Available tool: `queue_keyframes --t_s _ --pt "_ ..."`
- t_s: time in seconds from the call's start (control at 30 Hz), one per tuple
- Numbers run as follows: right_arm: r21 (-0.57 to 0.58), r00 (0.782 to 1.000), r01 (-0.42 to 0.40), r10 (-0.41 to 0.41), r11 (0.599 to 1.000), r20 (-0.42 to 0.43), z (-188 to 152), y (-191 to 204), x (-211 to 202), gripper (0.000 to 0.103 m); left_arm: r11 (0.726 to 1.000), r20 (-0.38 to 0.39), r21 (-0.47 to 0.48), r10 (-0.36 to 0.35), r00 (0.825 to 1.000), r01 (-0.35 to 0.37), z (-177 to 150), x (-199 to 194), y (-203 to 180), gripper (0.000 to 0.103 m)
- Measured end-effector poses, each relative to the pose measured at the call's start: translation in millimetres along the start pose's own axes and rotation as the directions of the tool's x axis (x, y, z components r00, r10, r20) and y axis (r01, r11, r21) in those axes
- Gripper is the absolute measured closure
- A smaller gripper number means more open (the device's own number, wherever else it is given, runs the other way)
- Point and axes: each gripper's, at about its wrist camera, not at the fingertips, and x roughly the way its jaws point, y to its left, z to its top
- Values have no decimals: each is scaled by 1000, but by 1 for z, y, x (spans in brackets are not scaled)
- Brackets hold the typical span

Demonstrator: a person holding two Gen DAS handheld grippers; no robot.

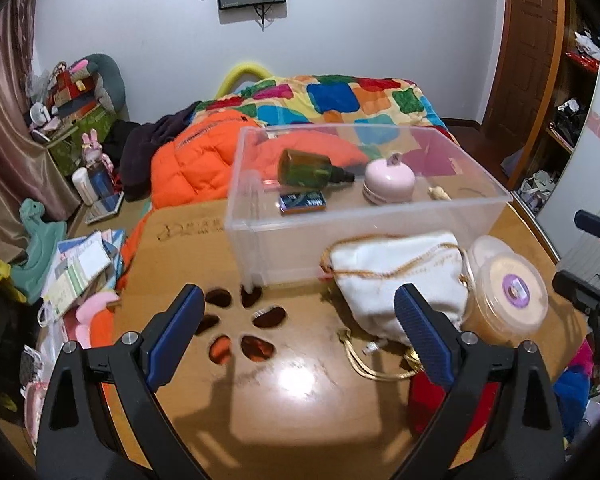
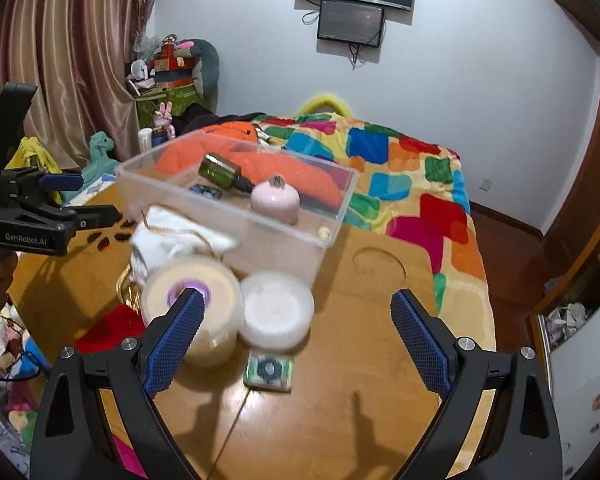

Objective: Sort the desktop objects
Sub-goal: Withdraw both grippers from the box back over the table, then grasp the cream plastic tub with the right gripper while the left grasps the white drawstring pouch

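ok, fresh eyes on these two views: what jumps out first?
The clear plastic storage box in the middle of the wooden table, already holding a dark green bottle, a pink round gadget and a small blue packet. In front of it, still outside, lie a white drawstring pouch with gold cord and a round tan lidded tub. Behind the table, the bright multicoloured patchwork blanket covers the bed.

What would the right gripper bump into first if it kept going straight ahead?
Probably the white round container: it sits between the open right gripper fingers, a bit left of centre, on the table. The tan jar beside it is close too; depth is hard to judge.
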Motion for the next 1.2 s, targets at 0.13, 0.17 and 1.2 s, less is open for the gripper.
queue_keyframes --t_s 0.13,0.17,1.2 --pt "8 1000 6 -6 1000 -5 -12 2 0 10 1000 -14 -13 -16 1000 16 -13 5 -10 6" --pt "24 1000 1 -2 1000 5 -15 1 -1 10 1000 -20 -15 -22 1000 22 -15 7 -13 6" --pt "-66 986 -164 164 984 0 -19 55 41 30 997 -33 -66 -30 999 28 -35 16 -16 6"
